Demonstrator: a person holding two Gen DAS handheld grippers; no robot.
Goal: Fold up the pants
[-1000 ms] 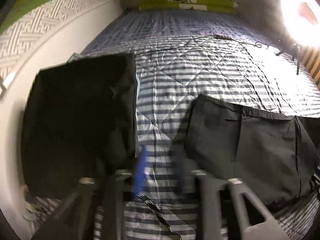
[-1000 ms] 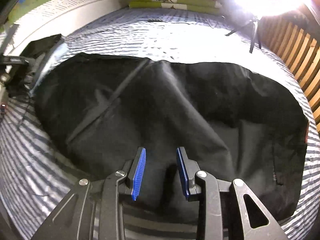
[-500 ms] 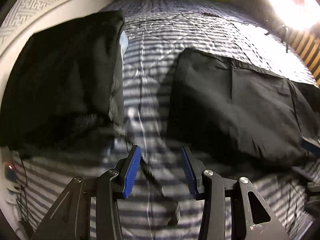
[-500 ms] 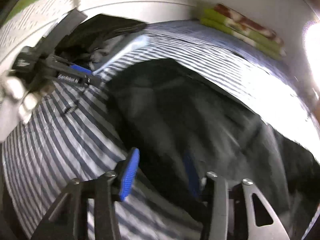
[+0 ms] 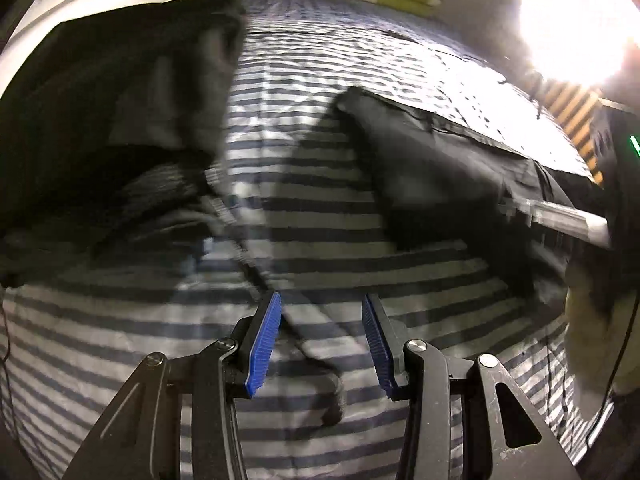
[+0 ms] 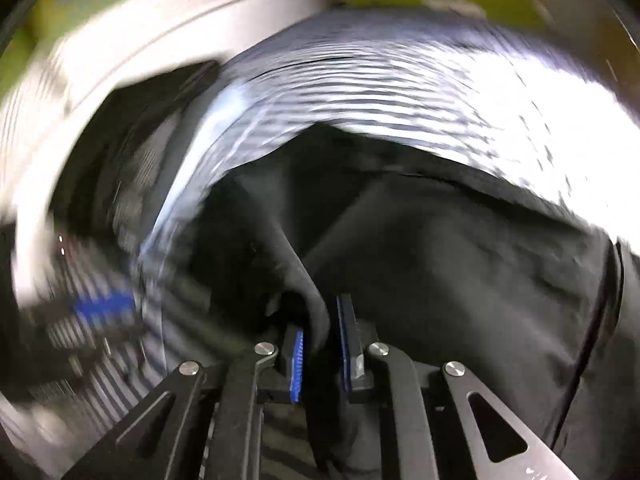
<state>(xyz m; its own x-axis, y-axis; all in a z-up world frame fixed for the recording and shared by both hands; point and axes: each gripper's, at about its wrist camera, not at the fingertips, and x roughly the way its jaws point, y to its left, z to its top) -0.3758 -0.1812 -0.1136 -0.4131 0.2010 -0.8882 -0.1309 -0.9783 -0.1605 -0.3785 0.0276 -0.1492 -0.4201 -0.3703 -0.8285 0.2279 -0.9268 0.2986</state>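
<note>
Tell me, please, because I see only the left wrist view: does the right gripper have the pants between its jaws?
Observer: Yes. In the right wrist view a raised fold of the black pants stands between the blue pads of the right gripper, and the jaws are closing on it.
Operator: Where on the pants is this fold?
Observer: Near their left edge in that view, close to the striped bedcover. The picture is blurred, so I cannot name the exact part.
</note>
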